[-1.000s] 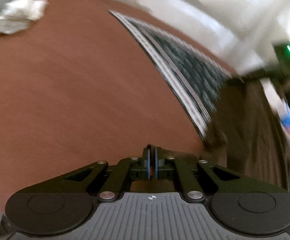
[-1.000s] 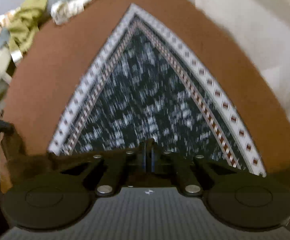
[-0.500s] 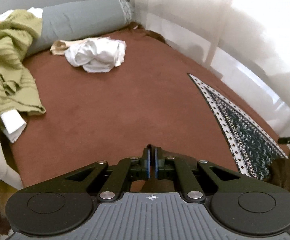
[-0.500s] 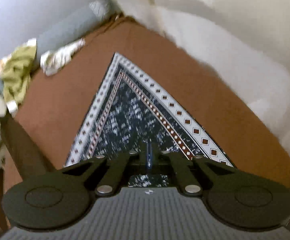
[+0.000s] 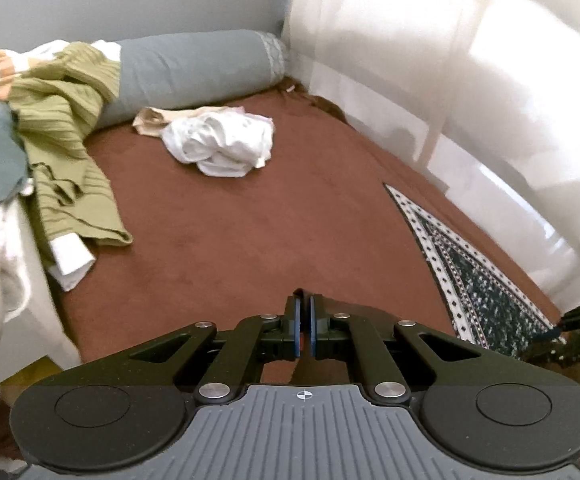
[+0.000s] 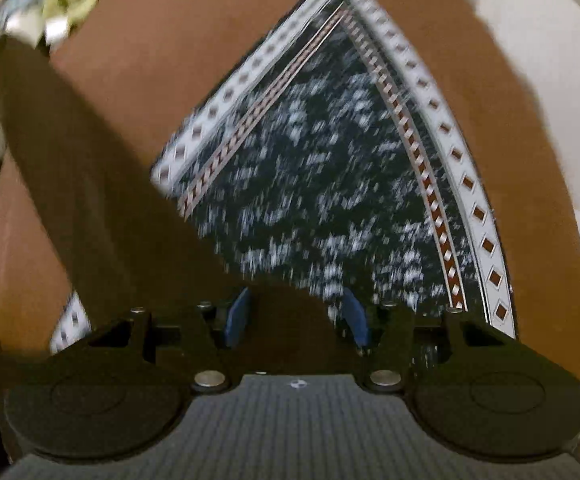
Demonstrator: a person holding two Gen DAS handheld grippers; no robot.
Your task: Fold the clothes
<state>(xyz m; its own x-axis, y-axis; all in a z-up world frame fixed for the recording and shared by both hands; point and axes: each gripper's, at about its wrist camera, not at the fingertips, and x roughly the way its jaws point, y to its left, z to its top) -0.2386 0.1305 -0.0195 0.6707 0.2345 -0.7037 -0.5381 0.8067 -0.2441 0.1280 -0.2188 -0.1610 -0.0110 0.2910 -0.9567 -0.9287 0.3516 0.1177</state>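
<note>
On the brown bedspread (image 5: 218,216), going left to right in the left wrist view: a heap of laundry at 9 to 10 o'clock, topped by a ribbed olive-green sweater (image 5: 66,128) that spills down toward a white folded piece; a grey bolster pillow (image 5: 194,68) at 11 o'clock along the wall; a crumpled white garment (image 5: 222,144) at 12 o'clock, just in front of the bolster; and at 3 o'clock the patterned scarf (image 5: 478,280), near the bed's right edge beside the sheer white curtain (image 5: 470,80).

The scarf lies flat in a pointed shape. Its field is dark with small white flecks, edged by a white border dotted with dark red diamonds and a thin red-and-white checked line inside. In the right wrist view it fills the middle (image 6: 330,184), blurred, its point at 12 o'clock.

The left gripper (image 5: 302,330) has its blue pads nearly together with only a thin slit between them, nothing clamped, hovering over bare bedspread. The right gripper (image 6: 296,316) stands wide apart, blue pads (image 6: 237,316) clear of each other, directly above the scarf's near edge; whether it touches the cloth cannot be told. A dark brown band crosses from 10 o'clock down to that gripper, unclear what it is.
</note>
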